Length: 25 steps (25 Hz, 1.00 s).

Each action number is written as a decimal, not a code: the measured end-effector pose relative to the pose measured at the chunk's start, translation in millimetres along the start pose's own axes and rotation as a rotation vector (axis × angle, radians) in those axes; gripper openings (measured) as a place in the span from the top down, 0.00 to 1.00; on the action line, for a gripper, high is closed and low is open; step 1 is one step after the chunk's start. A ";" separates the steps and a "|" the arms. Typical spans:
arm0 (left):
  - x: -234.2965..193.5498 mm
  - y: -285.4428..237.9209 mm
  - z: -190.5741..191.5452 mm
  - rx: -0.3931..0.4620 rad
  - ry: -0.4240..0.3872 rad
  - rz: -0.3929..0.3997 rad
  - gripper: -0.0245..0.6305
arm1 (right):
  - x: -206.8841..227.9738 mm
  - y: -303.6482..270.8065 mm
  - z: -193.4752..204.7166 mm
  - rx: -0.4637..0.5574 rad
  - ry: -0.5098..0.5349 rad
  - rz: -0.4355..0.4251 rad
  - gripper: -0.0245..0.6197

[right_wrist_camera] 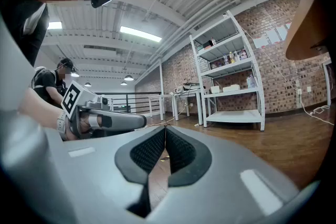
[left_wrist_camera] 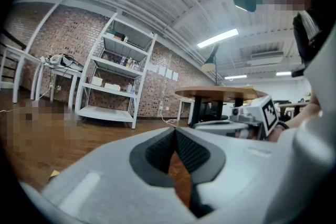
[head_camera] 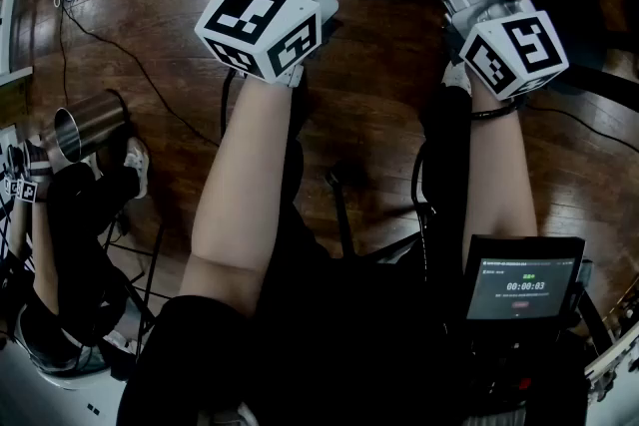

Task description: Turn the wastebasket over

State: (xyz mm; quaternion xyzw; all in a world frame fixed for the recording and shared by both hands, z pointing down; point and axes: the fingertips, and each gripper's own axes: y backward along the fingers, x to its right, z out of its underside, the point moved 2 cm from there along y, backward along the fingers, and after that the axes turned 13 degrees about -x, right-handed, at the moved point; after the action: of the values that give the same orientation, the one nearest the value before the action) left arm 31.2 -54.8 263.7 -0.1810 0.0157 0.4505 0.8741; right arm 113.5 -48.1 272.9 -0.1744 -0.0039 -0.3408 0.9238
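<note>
Both grippers are held out in front of the person over a dark wooden floor (head_camera: 379,95), level and side by side, well apart from each other. The left gripper (left_wrist_camera: 174,132) has its jaws closed: the ribbed black pads meet at the tip, with nothing between them, only floor behind. The right gripper (right_wrist_camera: 165,129) is the same, pads pressed tip to tip and empty. Each gripper view catches the other gripper off to the side with its marker cube. The wastebasket (head_camera: 88,120), a shiny metal cylinder, is at the far left of the head view on the floor, well apart from both grippers and touched by neither. It seems to lie tilted on its side with the open mouth toward the lower left, though the edge distortion makes this hard to confirm. It sits just beside a second person's shoe (head_camera: 137,165) and dark trouser leg. A thin cable (head_camera: 120,55) runs across the floor near it. A small screen (head_camera: 524,286) showing a timer sits at the lower right near the person's body. The left gripper view shows a white shelf rack (left_wrist_camera: 118,76) against a brick wall (left_wrist_camera: 63,39) and a round wooden table (left_wrist_camera: 220,93).
</note>
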 end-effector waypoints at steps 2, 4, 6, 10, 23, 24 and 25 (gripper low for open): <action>-4.2 -0.7 -1.9 -0.005 -0.008 0.004 0.96 | 4.8 -1.9 -2.6 0.015 -0.045 -0.003 0.95; -7.9 -2.1 -3.6 -0.010 -0.017 0.005 0.96 | 10.8 -3.1 -6.5 0.031 -0.083 -0.001 0.95; -11.6 -2.8 -5.8 -0.010 -0.020 0.004 0.96 | 15.7 -4.5 -11.1 0.041 -0.100 0.001 0.95; -19.8 -3.0 -14.8 0.001 -0.020 0.010 0.96 | 17.6 -11.2 -20.6 0.038 -0.086 0.006 0.95; -41.7 -52.1 -43.3 0.015 -0.026 0.029 0.96 | 47.9 -44.3 -36.0 0.008 -0.030 -0.020 0.95; -46.2 -55.1 -46.1 0.016 -0.024 0.026 0.96 | 50.8 -47.5 -37.7 0.006 -0.025 -0.023 0.95; -51.2 -57.6 -49.6 0.021 -0.019 0.023 0.96 | 52.7 -50.8 -39.1 0.003 -0.016 -0.026 0.95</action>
State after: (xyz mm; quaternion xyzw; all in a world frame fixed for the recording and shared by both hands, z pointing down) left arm 53.2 -141.7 244.5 -0.1672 0.0140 0.4619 0.8709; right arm 117.5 -129.9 259.0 -0.1756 -0.0138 -0.3515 0.9195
